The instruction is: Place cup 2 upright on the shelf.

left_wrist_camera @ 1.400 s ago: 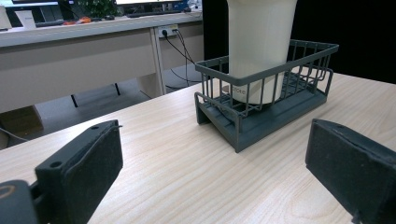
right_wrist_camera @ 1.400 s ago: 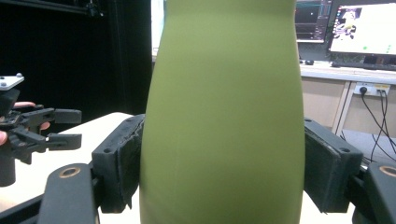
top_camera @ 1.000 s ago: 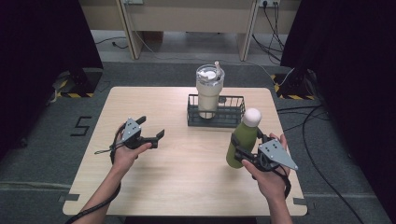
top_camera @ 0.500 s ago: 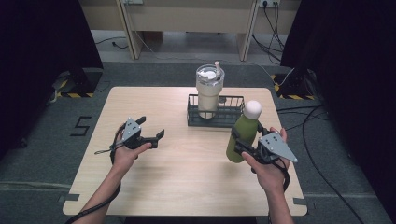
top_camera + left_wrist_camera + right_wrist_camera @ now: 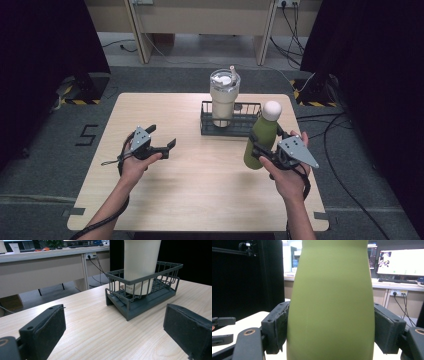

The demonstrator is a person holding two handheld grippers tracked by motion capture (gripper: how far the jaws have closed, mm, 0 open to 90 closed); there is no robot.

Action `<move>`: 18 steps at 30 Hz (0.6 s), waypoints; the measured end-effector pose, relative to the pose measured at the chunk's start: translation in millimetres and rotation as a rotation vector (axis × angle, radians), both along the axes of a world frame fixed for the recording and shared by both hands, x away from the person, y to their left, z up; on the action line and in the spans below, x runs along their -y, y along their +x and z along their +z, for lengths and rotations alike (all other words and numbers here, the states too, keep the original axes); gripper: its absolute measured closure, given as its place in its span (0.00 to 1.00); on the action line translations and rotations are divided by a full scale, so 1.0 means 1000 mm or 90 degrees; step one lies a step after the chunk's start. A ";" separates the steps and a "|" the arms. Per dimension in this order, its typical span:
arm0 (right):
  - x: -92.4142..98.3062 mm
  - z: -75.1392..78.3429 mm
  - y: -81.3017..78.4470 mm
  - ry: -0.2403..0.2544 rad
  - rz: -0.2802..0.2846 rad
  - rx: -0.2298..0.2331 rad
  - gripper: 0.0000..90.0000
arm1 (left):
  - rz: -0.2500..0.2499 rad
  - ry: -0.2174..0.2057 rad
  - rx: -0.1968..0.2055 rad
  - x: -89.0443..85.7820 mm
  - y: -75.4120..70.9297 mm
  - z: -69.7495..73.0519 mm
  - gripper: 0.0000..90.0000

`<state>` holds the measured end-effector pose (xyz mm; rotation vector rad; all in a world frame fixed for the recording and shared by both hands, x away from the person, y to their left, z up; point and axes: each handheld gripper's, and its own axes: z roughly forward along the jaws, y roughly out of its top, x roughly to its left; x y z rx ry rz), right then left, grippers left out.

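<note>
A green bottle (image 5: 262, 132) with a white cap stands nearly upright at the table's right, just in front of the basket's right end. My right gripper (image 5: 259, 151) is shut on the bottle's lower body; in the right gripper view both pads press its green sides (image 5: 332, 302). A dark wire basket (image 5: 207, 131) at the far middle holds a cream tumbler (image 5: 223, 97) with a lid and straw. My left gripper (image 5: 161, 136) hovers open at the table's left with nothing between its jaws; its own view looks at the basket (image 5: 130, 307) and tumbler (image 5: 141, 265).
The light wooden table (image 5: 200, 190) has bare room in the middle and front. Cables lie on the floor at the right, and desk legs stand beyond the far edge. Dark curtains flank both sides.
My right gripper and the green bottle have shifted a little away from the person, toward the basket. The left gripper has stayed where it was.
</note>
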<state>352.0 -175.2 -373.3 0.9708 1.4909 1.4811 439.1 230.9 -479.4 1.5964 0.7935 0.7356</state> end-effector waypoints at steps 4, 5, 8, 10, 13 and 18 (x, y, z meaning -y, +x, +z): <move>0.000 0.003 0.004 0.001 -0.006 0.004 0.28 | 0.001 0.000 -0.001 -0.001 0.000 0.000 0.04; 0.000 0.004 0.005 0.003 -0.007 0.005 0.28 | 0.001 0.000 -0.001 -0.001 0.000 0.000 0.04; 0.000 0.004 0.007 0.000 -0.010 0.006 0.28 | 0.002 0.000 -0.002 -0.001 0.000 -0.001 0.04; -0.001 0.005 0.010 0.005 -0.014 0.005 0.28 | 0.003 -0.001 -0.003 -0.001 0.000 -0.001 0.04; 0.000 0.006 0.013 0.006 -0.016 0.008 0.28 | 0.004 -0.001 -0.002 -0.001 0.000 -0.001 0.04; -0.001 0.009 0.015 0.009 -0.019 0.012 0.28 | 0.004 -0.001 -0.003 -0.002 0.001 -0.001 0.04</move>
